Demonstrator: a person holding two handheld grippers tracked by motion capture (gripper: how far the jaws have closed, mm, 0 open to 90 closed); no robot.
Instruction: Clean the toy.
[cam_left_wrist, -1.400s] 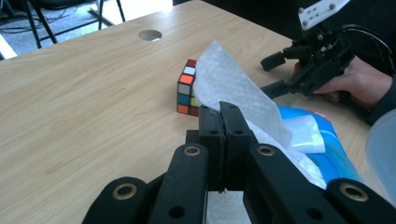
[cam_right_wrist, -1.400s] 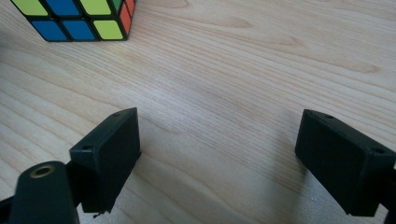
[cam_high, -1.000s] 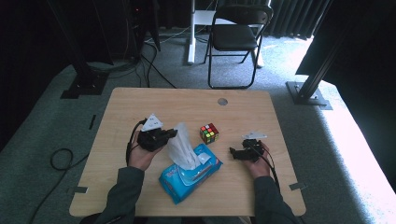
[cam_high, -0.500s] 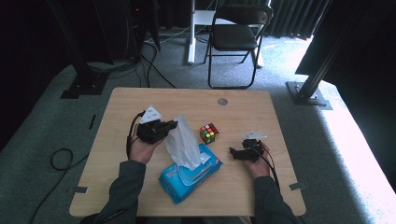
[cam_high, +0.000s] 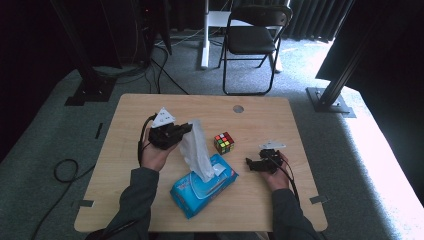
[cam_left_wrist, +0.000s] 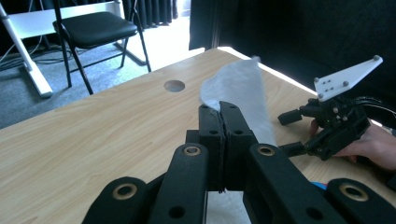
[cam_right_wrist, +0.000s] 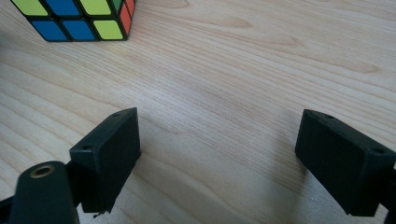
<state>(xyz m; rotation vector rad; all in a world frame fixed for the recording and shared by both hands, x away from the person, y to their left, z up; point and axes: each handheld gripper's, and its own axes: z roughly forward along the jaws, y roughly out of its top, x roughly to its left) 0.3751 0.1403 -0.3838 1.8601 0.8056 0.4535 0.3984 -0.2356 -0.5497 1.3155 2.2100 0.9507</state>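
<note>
White wipe (cam_high: 196, 150) rises from the blue pack (cam_high: 202, 187) on the desk (cam_high: 125, 130) in the high view, its top clamped in the left gripper (cam_high: 186, 129); the right gripper (cam_high: 248, 163) rests beside a colour cube (cam_high: 224, 142). The left gripper view shows jaws pinched on the wipe's edge. In the right gripper view, jaws stand apart, holding nothing.

two claws are counted, a left claw (cam_high: 186, 129) and a right claw (cam_high: 248, 163), along with one white wipe (cam_high: 196, 150), one blue wipe pack (cam_high: 200, 192), one colour cube (cam_high: 224, 143), one table (cam_high: 130, 115) and one folding chair (cam_high: 252, 40) behind it.
</note>
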